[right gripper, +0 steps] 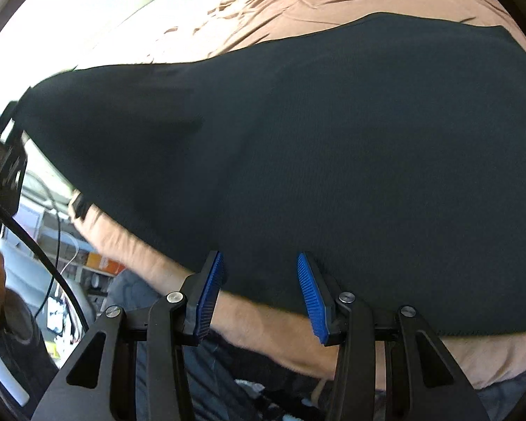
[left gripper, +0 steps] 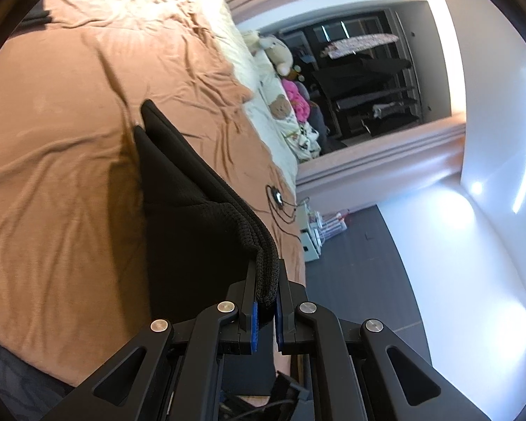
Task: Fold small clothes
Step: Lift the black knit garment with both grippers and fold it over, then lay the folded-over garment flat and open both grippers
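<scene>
A black knitted garment point(left gripper: 193, 210) hangs over the tan bed sheet point(left gripper: 70, 140), lifted by one thick hemmed edge. My left gripper point(left gripper: 267, 266) is shut on that hem, and the cloth bunches between its blue pads. In the right wrist view the same garment point(right gripper: 333, 140) spreads wide across the bed point(right gripper: 333, 7). My right gripper point(right gripper: 259, 259) stands open at the garment's near edge, its blue pads point(right gripper: 210, 291) apart and not pressing on cloth. A person's bare forearm point(right gripper: 263, 319) passes under that edge, just beneath the jaws.
Pillows with a bear print point(left gripper: 280, 108) and soft toys point(left gripper: 280, 52) lie at the bed's far end. A small black device with a cable point(left gripper: 277, 196) rests on the sheet near the bed's edge. Beyond the bed are a dark floor point(left gripper: 361, 263) and a window point(left gripper: 368, 77).
</scene>
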`<state>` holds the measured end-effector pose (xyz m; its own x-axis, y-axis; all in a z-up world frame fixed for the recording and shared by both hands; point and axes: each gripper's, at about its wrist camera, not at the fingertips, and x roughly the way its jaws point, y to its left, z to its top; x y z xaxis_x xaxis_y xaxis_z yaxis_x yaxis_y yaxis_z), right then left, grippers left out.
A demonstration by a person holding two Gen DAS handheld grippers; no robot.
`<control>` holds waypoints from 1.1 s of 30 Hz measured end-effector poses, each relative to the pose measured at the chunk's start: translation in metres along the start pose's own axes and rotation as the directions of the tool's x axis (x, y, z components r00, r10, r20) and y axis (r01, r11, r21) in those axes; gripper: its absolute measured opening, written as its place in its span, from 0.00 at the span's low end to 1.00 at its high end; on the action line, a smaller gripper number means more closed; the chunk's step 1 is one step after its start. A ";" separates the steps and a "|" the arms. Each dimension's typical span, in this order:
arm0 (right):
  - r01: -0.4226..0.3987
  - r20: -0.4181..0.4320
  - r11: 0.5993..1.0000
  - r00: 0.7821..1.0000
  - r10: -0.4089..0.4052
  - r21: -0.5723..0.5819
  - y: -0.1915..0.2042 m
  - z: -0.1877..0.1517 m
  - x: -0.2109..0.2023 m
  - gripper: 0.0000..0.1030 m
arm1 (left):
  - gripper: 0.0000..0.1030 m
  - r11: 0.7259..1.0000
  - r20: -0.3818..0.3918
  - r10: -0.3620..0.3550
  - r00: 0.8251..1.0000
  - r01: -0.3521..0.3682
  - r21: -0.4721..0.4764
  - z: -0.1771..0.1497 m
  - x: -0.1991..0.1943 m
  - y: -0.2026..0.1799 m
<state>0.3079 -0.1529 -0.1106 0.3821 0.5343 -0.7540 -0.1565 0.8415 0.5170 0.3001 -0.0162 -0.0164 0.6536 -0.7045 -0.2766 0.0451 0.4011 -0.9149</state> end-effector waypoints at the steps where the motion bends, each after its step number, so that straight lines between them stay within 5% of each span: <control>1: -0.015 -0.003 1.000 1.000 0.015 0.001 -0.001 0.000 -0.001 0.41 | 0.06 1.000 -0.008 -0.004 1.000 0.004 0.007 0.000 0.003 -0.003; 7: -0.057 0.034 0.998 0.998 0.055 0.041 -0.022 0.001 -0.023 0.41 | 0.06 0.999 -0.058 -0.035 0.998 0.037 0.028 -0.001 0.026 -0.025; 17: -0.031 0.183 0.990 0.983 0.006 0.136 -0.083 -0.011 -0.106 0.41 | 0.06 0.991 -0.184 -0.068 0.980 0.088 0.100 -0.023 0.083 -0.073; 23: 0.007 0.258 0.982 0.965 -0.056 0.187 -0.119 -0.026 -0.153 0.42 | 0.06 0.988 -0.293 -0.060 0.954 0.099 0.121 -0.055 0.124 -0.087; 27: 0.026 0.286 0.973 0.954 -0.093 0.230 -0.142 -0.037 -0.175 0.60 | 0.06 0.985 -0.363 -0.040 0.931 0.098 0.141 -0.083 0.155 -0.092; 33: 0.036 0.301 0.960 0.946 -0.122 0.277 -0.156 -0.059 -0.192 0.60 | 0.06 0.984 -0.443 -0.025 0.896 0.100 0.148 -0.121 0.190 -0.092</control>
<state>0.2056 -0.3819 -0.0702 0.6547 0.3783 -0.6544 0.1156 0.8055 0.5813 0.3293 -0.2579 -0.0202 0.2505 -0.9005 -0.3554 0.2213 0.4106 -0.8846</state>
